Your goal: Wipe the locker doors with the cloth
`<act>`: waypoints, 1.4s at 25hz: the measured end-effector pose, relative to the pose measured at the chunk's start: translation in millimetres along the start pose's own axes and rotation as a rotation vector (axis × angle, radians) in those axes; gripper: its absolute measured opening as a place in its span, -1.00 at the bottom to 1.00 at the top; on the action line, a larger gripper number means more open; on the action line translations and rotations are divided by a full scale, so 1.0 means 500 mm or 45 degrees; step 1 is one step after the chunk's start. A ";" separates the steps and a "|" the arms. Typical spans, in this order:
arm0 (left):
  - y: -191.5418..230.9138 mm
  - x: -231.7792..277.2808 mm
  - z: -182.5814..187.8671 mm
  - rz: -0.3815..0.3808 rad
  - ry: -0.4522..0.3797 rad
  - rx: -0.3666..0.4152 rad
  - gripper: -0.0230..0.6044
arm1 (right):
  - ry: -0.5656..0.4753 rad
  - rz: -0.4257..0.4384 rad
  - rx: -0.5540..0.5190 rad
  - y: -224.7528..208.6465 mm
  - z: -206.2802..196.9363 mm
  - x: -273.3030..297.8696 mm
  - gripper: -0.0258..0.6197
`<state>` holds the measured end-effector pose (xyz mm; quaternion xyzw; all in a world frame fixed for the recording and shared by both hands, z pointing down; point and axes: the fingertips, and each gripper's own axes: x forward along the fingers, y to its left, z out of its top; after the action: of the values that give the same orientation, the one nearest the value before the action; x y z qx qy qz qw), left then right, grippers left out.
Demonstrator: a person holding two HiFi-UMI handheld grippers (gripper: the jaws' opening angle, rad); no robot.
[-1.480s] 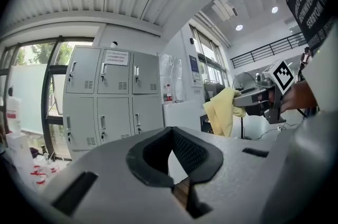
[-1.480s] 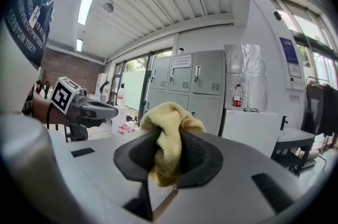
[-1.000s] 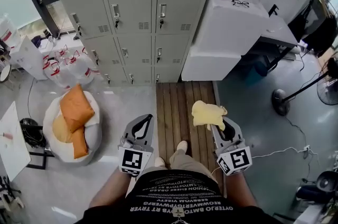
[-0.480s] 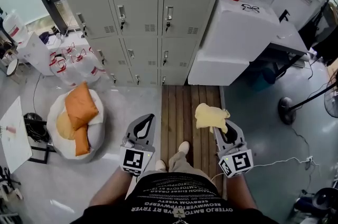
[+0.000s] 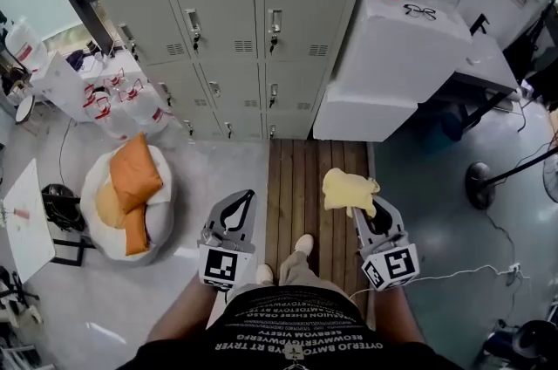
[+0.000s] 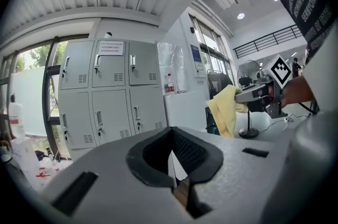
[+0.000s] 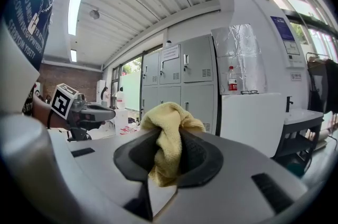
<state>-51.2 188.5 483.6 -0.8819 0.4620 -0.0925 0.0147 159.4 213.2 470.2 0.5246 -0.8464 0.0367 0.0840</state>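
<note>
Grey concrete floor spread below the person, and a strip of brown wooden slats (image 5: 305,176) ran from their feet to a bank of pale grey metal locker doors (image 5: 222,19) filling the far side of the room. Both hand-held tools sat low by the waist and pointed along that strip toward the lockers. The right gripper (image 5: 361,208) had its jaws clamped on a crumpled yellow terry cloth (image 5: 347,188). In the right gripper view the cloth (image 7: 168,133) was pinched in the hollow between the jaws, with a wad bulging out past the tips. The left gripper (image 5: 243,197) had its jaws pressed together with nothing between them. The doors stood upright, straight ahead of the cloth and well apart from it, beyond the far end of the slats. The cloth lined up roughly with the right-hand column of doors, next to a white box-shaped cabinet (image 5: 392,54). Reaching a door would probably call for a step forward and a lift of the right gripper, which carried the cloth and was the only tool fit to wipe.
</note>
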 end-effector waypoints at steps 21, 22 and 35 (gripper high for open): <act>0.004 0.202 0.076 0.054 0.010 -0.053 -0.91 | -0.023 0.138 0.022 -0.169 0.021 0.116 -0.69; 0.003 0.210 0.080 0.060 0.011 -0.048 -0.91 | -0.028 0.149 0.023 -0.176 0.023 0.121 -0.69; -0.034 0.285 0.093 0.098 0.036 -0.029 -0.91 | -0.070 0.191 0.028 -0.274 0.039 0.139 -0.69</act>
<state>50.0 78.9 460.9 -0.8623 0.4967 -0.0991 0.0016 249.5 87.8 460.0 0.4615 -0.8848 0.0377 0.0519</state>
